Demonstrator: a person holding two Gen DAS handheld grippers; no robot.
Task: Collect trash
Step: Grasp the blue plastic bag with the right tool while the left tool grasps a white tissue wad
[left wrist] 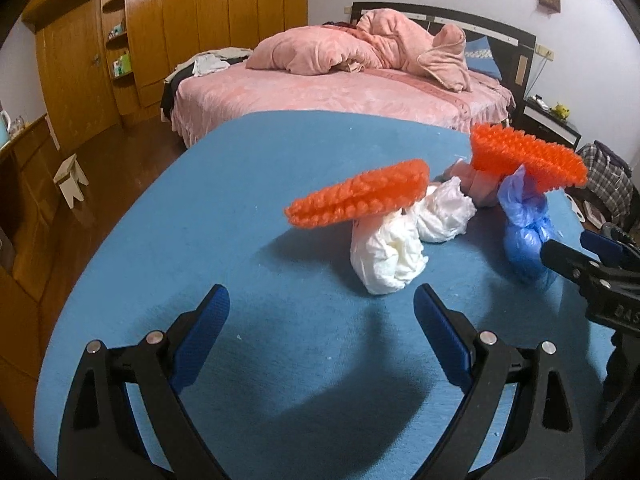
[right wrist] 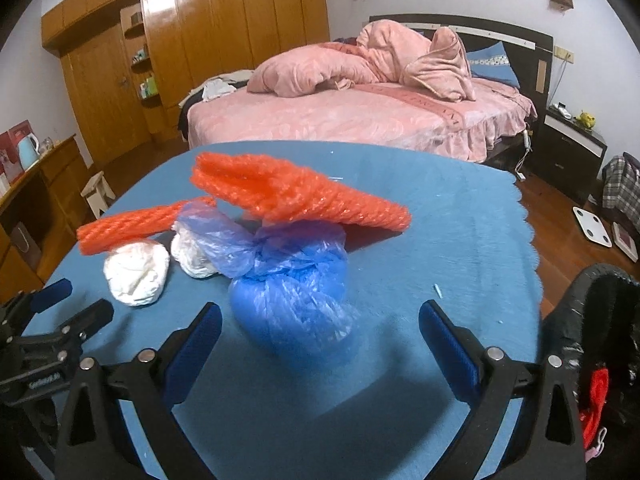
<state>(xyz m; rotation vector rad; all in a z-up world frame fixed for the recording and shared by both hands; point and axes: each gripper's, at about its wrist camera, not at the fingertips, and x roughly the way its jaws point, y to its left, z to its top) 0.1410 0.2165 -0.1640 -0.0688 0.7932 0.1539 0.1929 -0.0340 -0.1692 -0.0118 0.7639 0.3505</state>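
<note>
On the blue tablecloth (left wrist: 240,200) lie two white crumpled bags (left wrist: 386,258) (left wrist: 442,214), a knotted blue bag (left wrist: 524,236) (right wrist: 292,292), a pink wad (left wrist: 478,184) and two orange bubble-wrap pieces (left wrist: 360,194) (left wrist: 524,156) resting on top of them. In the right wrist view the orange pieces (right wrist: 300,196) (right wrist: 136,228) lie over the blue bag and a white bag (right wrist: 138,276). My left gripper (left wrist: 322,320) is open and empty, short of the near white bag. My right gripper (right wrist: 320,334) is open, with the blue bag between and just beyond its fingertips.
A black trash bag (right wrist: 600,320) hangs open at the table's right edge, with something red inside. A pink bed (left wrist: 340,92) stands beyond the table. A wooden wardrobe (left wrist: 180,20), a small stool (left wrist: 72,178) and a nightstand (right wrist: 572,152) surround it.
</note>
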